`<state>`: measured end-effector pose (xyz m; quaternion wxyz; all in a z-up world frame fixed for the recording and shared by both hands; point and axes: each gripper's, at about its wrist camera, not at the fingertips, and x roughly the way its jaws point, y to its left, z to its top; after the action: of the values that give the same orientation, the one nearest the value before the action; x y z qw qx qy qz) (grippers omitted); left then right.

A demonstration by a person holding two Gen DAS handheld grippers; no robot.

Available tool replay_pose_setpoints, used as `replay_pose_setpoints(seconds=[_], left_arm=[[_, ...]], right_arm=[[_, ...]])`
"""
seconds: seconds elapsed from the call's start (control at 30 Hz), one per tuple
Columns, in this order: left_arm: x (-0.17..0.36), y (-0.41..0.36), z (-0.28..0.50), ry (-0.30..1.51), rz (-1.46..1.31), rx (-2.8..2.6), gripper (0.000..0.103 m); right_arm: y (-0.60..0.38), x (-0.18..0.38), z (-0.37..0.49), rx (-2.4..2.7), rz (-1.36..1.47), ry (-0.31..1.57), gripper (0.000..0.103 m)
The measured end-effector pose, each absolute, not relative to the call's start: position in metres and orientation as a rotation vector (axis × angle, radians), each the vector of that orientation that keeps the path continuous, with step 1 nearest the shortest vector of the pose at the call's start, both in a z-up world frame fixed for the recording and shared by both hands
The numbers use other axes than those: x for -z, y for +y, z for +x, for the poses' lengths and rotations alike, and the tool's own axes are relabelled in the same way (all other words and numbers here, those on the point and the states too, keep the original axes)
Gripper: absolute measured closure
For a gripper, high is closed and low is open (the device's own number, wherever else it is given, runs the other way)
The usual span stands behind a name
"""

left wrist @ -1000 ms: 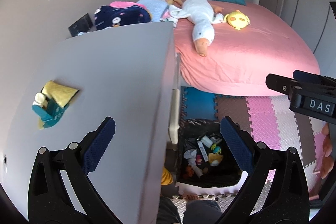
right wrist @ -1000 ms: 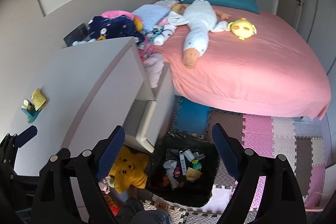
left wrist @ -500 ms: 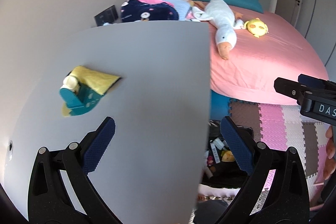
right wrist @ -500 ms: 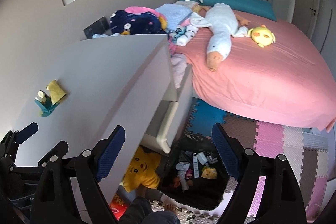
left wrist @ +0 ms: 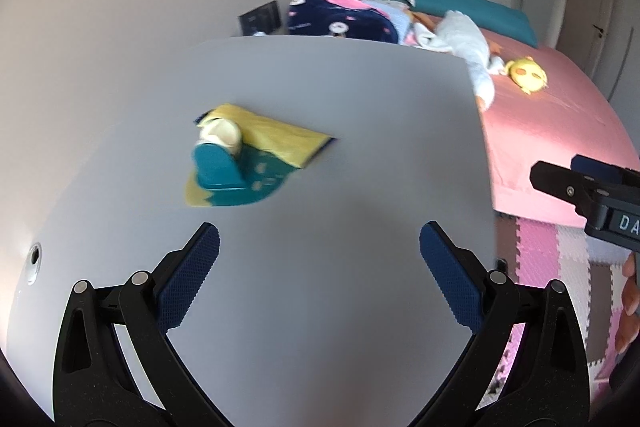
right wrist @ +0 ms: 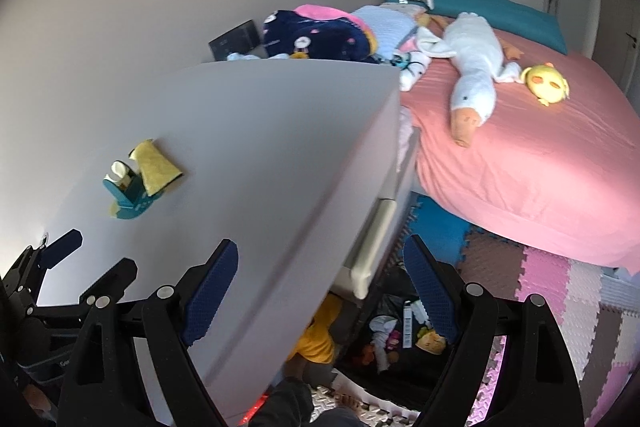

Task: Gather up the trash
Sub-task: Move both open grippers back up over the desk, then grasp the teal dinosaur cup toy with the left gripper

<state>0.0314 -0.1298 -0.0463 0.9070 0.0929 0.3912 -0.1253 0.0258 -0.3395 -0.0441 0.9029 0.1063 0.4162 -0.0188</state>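
the trash to collect here is a yellow and teal wrapper (left wrist: 256,155) with a small teal box (left wrist: 218,167) and a cream roll (left wrist: 222,137) on top of it, all lying on the grey bench (left wrist: 320,227) toward its left side. in the right wrist view the same wrapper (right wrist: 148,183) sits far to the left of the bench (right wrist: 260,167)

the left tongs (left wrist: 320,267) are wide open and empty, and they hover above the bench, near the wrapper but not touching it. the right tongs (right wrist: 320,287) are also wide open and hold nothing; they hang over the bench edge, above a black trash bin (right wrist: 400,359) on the floor that already has several small things inside

i judge the wrapper is thin, light and soft, so it can bend or slide on the smooth bench when 1 finger pushes it. the box looks stiffer and perhaps is the better place to take hold, across its 2 long sides. if it is only resting on the wrapper, the pieces may separate when lifted, and the roll, which looks loose, can roll away. the picture of the left view is a little blurred, so i cannot tell if the pieces are joined
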Motion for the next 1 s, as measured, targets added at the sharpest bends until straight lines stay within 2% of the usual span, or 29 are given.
replay_pose_setpoints(seconds=[0.17, 0.27, 0.5, 0.67, 1.0], left_arm=[[0.050, -0.108, 0.043, 0.811, 0.163, 0.230, 0.008], [0.052, -0.098, 0.050, 0.814, 0.153, 0.213, 0.014], [0.059, -0.087, 0.065, 0.816, 0.155, 0.204, 0.022], [0.063, -0.080, 0.084, 0.828, 0.134, 0.186, 0.033], [0.073, -0.075, 0.117, 0.862, 0.124, 0.190, 0.037]], right_arm=[[-0.321, 0.046, 0.039, 0.004, 0.214, 0.863, 0.018], [-0.312, 0.048, 0.047, -0.011, 0.215, 0.868, 0.018], [-0.298, 0.050, 0.065, -0.041, 0.203, 0.877, 0.018], [-0.289, 0.050, 0.076, -0.053, 0.189, 0.877, 0.018], [-0.280, 0.053, 0.099, -0.068, 0.181, 0.882, 0.018]])
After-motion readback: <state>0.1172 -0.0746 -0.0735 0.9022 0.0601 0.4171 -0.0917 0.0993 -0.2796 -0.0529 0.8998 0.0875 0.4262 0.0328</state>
